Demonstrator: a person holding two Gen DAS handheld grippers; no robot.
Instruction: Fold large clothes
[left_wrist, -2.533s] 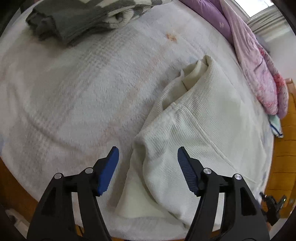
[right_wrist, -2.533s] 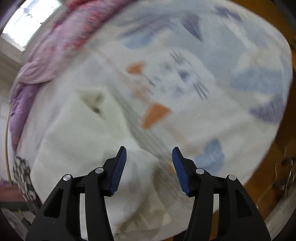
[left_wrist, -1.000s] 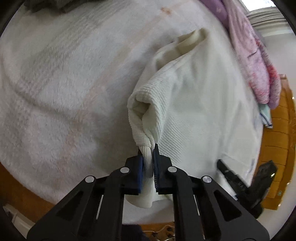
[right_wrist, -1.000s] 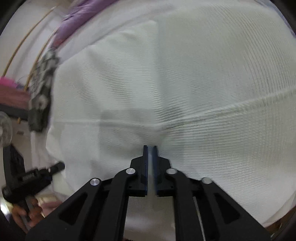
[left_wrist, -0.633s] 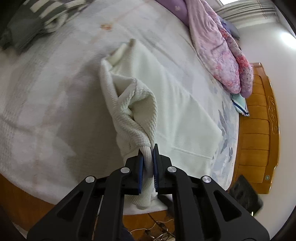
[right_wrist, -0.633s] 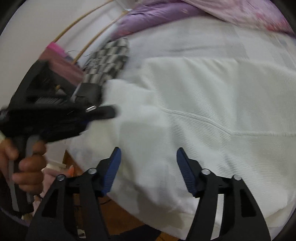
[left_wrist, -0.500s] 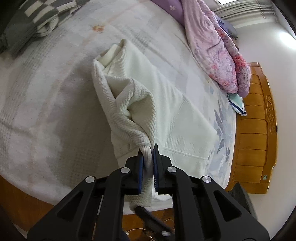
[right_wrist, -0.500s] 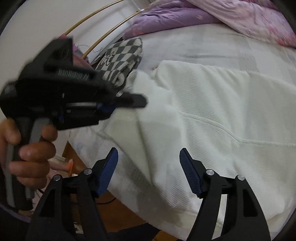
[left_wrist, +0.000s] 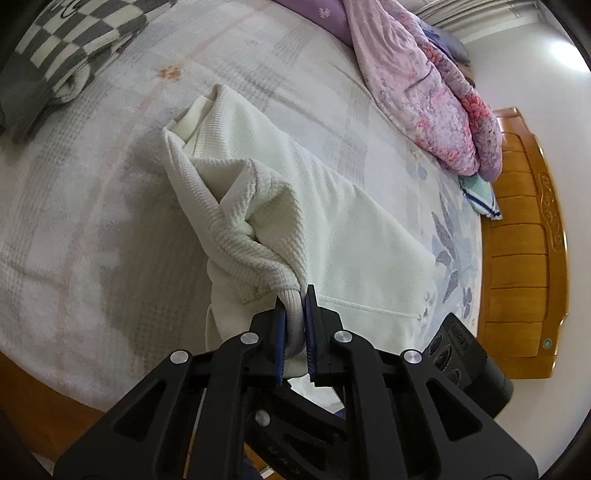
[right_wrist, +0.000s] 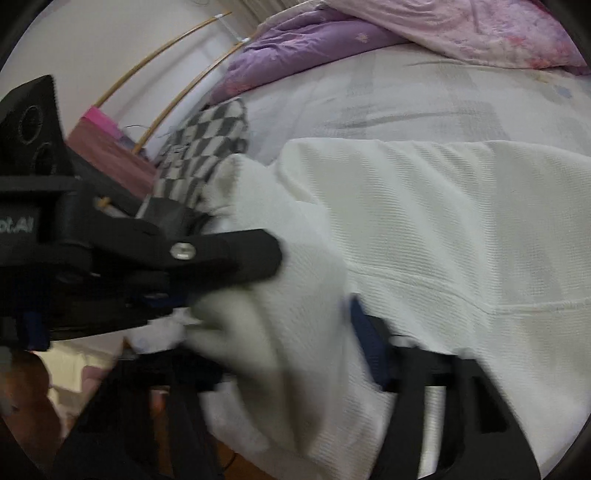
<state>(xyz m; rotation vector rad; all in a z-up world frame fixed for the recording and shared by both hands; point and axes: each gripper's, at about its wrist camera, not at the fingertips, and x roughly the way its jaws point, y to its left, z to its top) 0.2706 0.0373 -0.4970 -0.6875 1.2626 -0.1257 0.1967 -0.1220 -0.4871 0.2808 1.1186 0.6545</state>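
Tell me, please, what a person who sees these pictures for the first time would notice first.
First, the cream knitted sweater spread across the middle of the bed, one cuff pinched and lifted by the left gripper at the bottom of the left wrist view. Next, the pink flowered quilt heaped along the far edge, and the grey checked garment at the upper left corner.
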